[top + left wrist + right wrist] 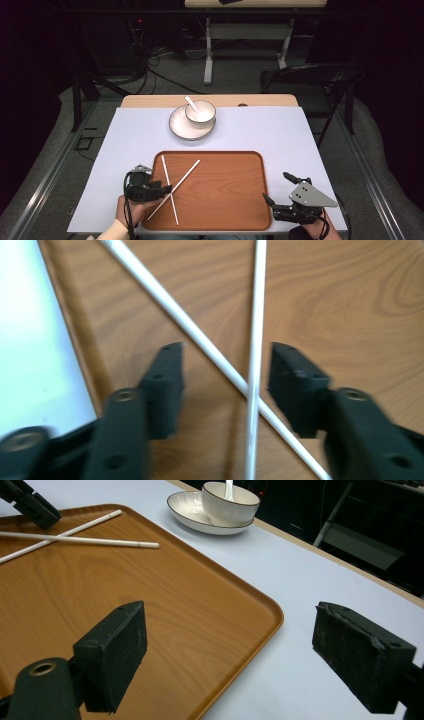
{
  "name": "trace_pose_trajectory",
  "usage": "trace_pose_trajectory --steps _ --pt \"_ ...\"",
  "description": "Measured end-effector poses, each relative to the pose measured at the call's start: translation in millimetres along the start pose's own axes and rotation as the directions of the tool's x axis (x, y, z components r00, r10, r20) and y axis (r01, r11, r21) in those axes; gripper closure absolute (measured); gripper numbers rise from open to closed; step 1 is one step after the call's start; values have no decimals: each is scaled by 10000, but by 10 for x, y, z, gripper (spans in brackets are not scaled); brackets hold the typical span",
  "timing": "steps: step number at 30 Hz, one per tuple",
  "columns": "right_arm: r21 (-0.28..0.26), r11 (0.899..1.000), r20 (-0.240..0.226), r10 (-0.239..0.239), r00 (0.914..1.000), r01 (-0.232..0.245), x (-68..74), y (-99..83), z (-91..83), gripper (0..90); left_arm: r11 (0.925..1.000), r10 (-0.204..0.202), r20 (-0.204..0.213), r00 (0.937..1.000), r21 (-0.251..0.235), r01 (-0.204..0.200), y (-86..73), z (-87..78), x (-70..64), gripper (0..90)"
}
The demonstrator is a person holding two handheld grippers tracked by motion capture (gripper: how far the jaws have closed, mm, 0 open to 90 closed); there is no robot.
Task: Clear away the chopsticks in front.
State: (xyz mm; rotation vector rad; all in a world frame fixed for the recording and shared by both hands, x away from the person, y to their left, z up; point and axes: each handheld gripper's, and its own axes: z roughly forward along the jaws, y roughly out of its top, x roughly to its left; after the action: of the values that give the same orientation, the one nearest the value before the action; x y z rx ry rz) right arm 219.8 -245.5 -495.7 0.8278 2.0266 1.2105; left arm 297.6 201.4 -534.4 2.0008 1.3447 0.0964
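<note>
Chopsticks (172, 187), two white ones, lie crossed in an X on the left part of a wooden tray (225, 192) that sits on the near half of the white-covered worktop (280, 130). In the high view one stick's long axis runs from the tray's far left toward its near edge, leaning slightly rightward; the other slants from near left up to the far right, ending about mid-tray. They cross just beside the left claw (167, 189).

Seen from the left gripper view, that left claw (225, 385) hangs low over the tray with its jaws spread, the crossing point of the chopsticks (248, 390) lying between them, nearer the right-hand jaw; neither jaw visibly touches a stick.

Off the tray's right edge, the right claw (274, 187) is over the white cover, its jaws wide apart and holding nothing, as its own view (227, 657) confirms.

Beyond the tray, a white bowl (200, 112) with a spoon (192, 103) in it stands on a plate (180, 127).
</note>
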Motion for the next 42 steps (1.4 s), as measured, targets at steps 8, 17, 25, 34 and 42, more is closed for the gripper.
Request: trace_pose_trajectory --steps 8,17,25,34,42 --pt "-24 10000 24 16 10000 -16 -2 -1 -4 138 9829 1738 -254 9845 -572 -1750 77 -207 -22 215" --pt "-15 10000 26 44 10000 -44 -1 -2 -3 138 9536 2552 -236 9666 -1591 -2556 75 -528 51 106" --pt "16 10000 43 15 10000 -15 2 -1 -5 138 9400 2415 -446 9694 -2375 -2450 -50 -808 144 43" --pt "22 10000 46 10 10000 -10 3 -1 -5 138 9263 2321 -851 9690 -2845 -2469 -277 -1025 270 3" --pt "27 10000 46 13 10000 -13 3 -1 -6 139 8894 2473 -1286 9604 -3633 -2776 -508 -1159 349 0"
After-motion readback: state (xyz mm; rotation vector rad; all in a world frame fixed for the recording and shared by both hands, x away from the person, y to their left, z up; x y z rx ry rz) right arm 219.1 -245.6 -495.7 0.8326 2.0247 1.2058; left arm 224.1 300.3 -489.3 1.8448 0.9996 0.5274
